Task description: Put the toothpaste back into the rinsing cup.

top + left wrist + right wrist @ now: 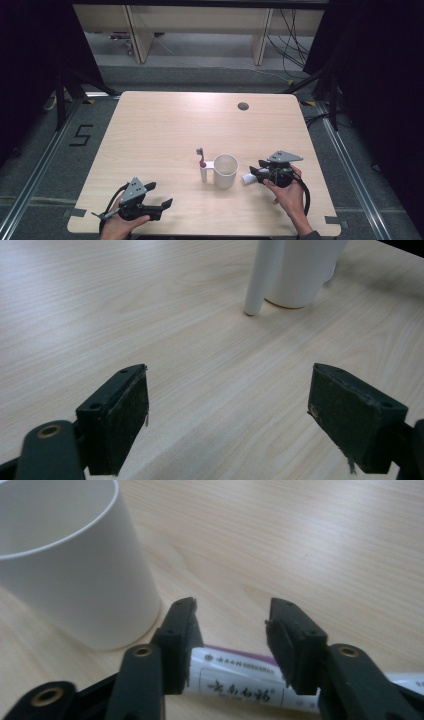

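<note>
At the near edge of the desk point(150, 125), the left gripper point(159, 206) is being held by the left hand point(117, 227) just above the wood, its jaws being kept wide apart with nothing between them, as is seen in the left gripper view. Farther in and to the right, the right gripper point(253, 173) is being held by the right hand point(289, 192) and is being pointed toward the cup point(225, 170). In the right gripper view its jaws are being shown about half open, standing on either side of a white tube point(240, 679) with purple trim and printed lettering, which is lying flat on the desk just beside the cup; whether the pads are pressing on the tube cannot be told. In the high view the tube's end point(247, 178) is being seen poking out between the gripper and the cup. The white cup is standing upright near the middle of the desk. On its far left side a toothbrush point(202, 162) is being propped upright against it, its foot resting on the wood. Beyond, a round hole point(243, 106) is being shown near the far edge of the desk.
</note>
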`<state>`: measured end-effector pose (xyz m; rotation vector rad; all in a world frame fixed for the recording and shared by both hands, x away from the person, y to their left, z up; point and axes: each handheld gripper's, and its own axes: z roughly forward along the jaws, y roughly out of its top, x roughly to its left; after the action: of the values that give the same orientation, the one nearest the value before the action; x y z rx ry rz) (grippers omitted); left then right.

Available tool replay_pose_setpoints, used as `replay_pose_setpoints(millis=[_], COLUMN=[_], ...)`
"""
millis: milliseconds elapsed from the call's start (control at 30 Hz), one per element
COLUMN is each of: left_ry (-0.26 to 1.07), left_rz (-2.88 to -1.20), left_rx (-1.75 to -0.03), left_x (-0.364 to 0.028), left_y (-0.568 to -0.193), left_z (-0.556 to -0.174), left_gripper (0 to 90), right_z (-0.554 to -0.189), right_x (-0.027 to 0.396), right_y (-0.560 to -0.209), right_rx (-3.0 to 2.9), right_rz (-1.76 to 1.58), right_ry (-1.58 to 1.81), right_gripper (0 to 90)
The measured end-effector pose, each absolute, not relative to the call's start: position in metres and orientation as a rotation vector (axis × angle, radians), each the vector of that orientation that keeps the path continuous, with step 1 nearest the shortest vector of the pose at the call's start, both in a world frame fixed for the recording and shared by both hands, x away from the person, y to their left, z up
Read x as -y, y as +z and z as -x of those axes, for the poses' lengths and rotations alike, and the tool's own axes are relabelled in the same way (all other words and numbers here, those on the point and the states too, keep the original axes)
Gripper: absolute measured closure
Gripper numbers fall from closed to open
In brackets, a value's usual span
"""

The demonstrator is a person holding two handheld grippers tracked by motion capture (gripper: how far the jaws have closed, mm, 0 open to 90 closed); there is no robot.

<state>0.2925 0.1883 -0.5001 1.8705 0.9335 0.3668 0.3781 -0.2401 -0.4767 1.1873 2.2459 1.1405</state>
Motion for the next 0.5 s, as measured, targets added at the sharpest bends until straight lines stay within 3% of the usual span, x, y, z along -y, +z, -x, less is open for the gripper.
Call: replay_pose_setpoints(millis=[200,500], left_ry=[0.374,0.375], left_rz=[-1.866,-1.862], left_rx=[-0.950,-0.941], left_x=[-0.191,-0.189], left_y=[-0.501,-0.501], left_z=[-0.291,-0.290], left_gripper=[15.9,15.9], right_z=[-0.388,-0.396], right_x=[0.233,0.218], right_y=[-0.482,-0.493], right_rx=[-2.274,-2.370], right_rz=[-1.174,-1.199], right_ry=[1.120,1.049], right_gripper=[78.7,87.1])
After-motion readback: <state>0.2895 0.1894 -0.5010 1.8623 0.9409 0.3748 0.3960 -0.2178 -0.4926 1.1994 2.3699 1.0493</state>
